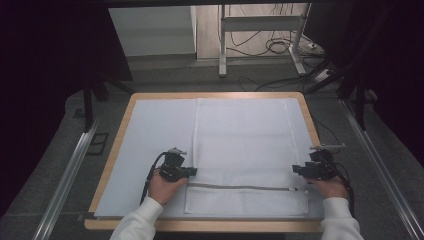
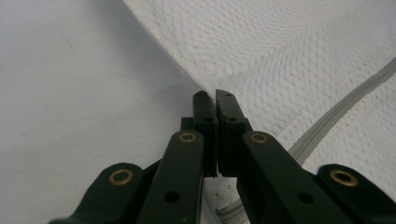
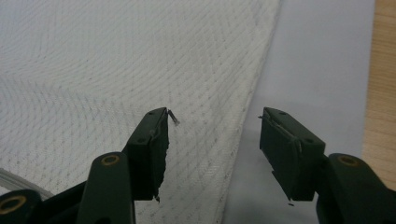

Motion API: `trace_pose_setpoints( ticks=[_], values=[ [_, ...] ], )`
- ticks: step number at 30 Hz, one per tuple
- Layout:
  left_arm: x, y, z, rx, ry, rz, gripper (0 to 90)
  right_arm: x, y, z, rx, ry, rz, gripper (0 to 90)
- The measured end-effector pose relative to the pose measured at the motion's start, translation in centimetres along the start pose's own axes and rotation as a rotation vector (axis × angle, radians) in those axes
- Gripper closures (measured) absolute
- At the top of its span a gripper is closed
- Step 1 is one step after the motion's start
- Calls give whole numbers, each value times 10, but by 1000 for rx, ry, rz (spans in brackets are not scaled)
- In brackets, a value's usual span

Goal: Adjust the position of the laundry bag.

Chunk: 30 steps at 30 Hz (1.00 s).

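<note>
While both grippers sit at the near end of the table [image 1: 116, 150], the left gripper [image 2: 209, 95] has its jaws pressed together on the left edge of the white mesh laundry bag [image 1: 245, 145], just by the grey zipper [image 1: 240, 188]. Right gripper [image 3: 212, 119]: jaws apart, straddling the bag's right hem, pads not touching it. Bag lies flat on a pale mat [image 1: 150, 135], long side running away from the person. Zipper pull too small to make out.
</note>
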<state>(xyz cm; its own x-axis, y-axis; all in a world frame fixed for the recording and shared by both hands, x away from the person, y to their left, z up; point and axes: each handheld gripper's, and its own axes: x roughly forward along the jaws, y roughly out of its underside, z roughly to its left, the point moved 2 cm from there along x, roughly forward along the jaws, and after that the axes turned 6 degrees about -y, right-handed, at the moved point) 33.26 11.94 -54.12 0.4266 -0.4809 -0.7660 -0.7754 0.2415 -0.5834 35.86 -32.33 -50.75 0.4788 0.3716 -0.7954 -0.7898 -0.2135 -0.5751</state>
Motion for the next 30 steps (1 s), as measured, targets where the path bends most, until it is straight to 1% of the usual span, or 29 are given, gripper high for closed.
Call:
trace_pose_setpoints(
  ticks=[2, 3, 5, 14, 16, 17, 20, 22, 23, 26, 27, 30],
  values=[
    [0, 0, 0, 1, 2, 1, 891, 3, 0, -1, 7, -8, 10, 426],
    [0, 0, 0, 0, 3, 1, 891, 6, 1, -1, 10, -4, 25, 444],
    [1, 0, 0, -7, 5, -2, 891, 8, 1, -1, 6, -5, 34, 467],
    [0, 0, 1, 2, 7, 2, 891, 10, 2, 0, 4, 7, 45, 504],
    [-1, 0, 0, 2, 7, -1, 891, 9, 2, 2, -5, 4, 49, 555],
    [-1, 0, 0, 2, 7, -1, 891, 9, 2, 2, -5, 4, 49, 555],
    [-1, 0, 0, 3, 7, 0, 891, 10, 2, 6, -28, 16, 52, 668],
    [-1, 0, 0, 3, 8, 0, 890, 10, 2, 8, -41, 24, 53, 717],
    [-1, 0, 0, 1, 10, -2, 891, 10, 1, 9, -46, 25, 55, 764],
    [-1, 0, 0, 1, 11, -6, 892, 10, 2, 9, -52, 21, 54, 850],
    [-2, 0, 0, 10, 9, 0, 892, 10, 2, 9, -54, 20, 54, 864],
    [-2, 1, 0, 8, 9, -3, 892, 10, 2, 8, -57, 19, 49, 871]
  ],
)
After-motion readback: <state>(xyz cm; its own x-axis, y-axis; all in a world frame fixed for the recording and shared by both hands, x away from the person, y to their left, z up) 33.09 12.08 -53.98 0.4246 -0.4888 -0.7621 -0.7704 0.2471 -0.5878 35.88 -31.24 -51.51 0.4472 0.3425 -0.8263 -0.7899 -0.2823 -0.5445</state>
